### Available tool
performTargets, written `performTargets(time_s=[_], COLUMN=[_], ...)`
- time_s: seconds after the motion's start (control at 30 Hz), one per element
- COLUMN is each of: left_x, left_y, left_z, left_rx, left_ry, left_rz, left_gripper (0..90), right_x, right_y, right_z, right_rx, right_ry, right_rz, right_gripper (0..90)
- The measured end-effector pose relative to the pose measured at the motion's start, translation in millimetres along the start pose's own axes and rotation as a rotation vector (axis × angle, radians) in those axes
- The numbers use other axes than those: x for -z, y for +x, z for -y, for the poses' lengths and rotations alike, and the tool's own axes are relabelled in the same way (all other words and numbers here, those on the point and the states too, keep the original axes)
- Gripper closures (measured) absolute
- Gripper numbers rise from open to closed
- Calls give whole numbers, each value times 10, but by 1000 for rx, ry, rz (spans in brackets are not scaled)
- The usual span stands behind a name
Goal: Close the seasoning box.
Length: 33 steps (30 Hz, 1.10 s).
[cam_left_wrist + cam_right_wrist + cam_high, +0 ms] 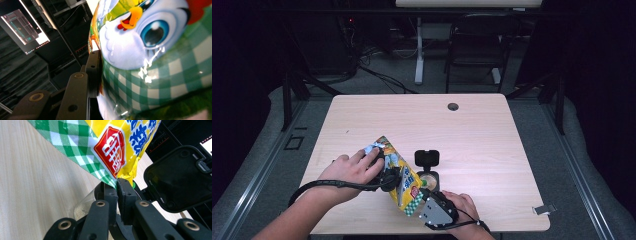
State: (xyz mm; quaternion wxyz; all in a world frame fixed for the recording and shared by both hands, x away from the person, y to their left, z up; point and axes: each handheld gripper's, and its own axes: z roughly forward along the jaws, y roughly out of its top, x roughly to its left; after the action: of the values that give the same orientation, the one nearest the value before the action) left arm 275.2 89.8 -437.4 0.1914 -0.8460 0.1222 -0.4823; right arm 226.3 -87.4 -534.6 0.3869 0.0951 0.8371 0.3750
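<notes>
We see the snack bag (398, 175) held up over the near middle of the table (492, 150), tipped from 11 o'clock down to 5 o'clock. Our left gripper (388, 178) is pressed tight on the bag's side, and our right gripper (117, 185) has its jaws pinched together on the bag's low corner. A small jar (429, 179) with its black lid (427, 158) flipped open sits just beside the bag at 3 o'clock.

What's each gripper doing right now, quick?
Left gripper: closed on the side of the snack bag.
Right gripper: closed on the bag's bottom corner, above the open container.
</notes>
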Motion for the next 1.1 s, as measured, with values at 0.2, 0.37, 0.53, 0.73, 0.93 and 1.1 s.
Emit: performTargets(time_s=[0.2,0.37,0.53,0.73,0.93,1.1], left_x=[7,17,19,21,30,34], left_y=[7,18,25,36,47,51], left_z=[-5,-6,-15,-25,-28,-28], left_rx=[-2,-13,-20,-22,-32,-38], left_ry=[2,7,10,4,9,13], left_rz=[2,2,-6,-13,-13,-11], left_gripper=[662,663,663,662,663,663], right_x=[-4,-5,-4,-1,-2,-6], right_y=[-1,2,-2,-10,-10,-5], right_z=[3,4,4,7,8,8], right_rx=[-4,-8,-8,-8,-9,-13], right_ry=[-4,-9,-6,-2,-3,-8], right_rz=[0,-2,-2,-1,-1,-1], right_gripper=[862,863,862,862,862,862])
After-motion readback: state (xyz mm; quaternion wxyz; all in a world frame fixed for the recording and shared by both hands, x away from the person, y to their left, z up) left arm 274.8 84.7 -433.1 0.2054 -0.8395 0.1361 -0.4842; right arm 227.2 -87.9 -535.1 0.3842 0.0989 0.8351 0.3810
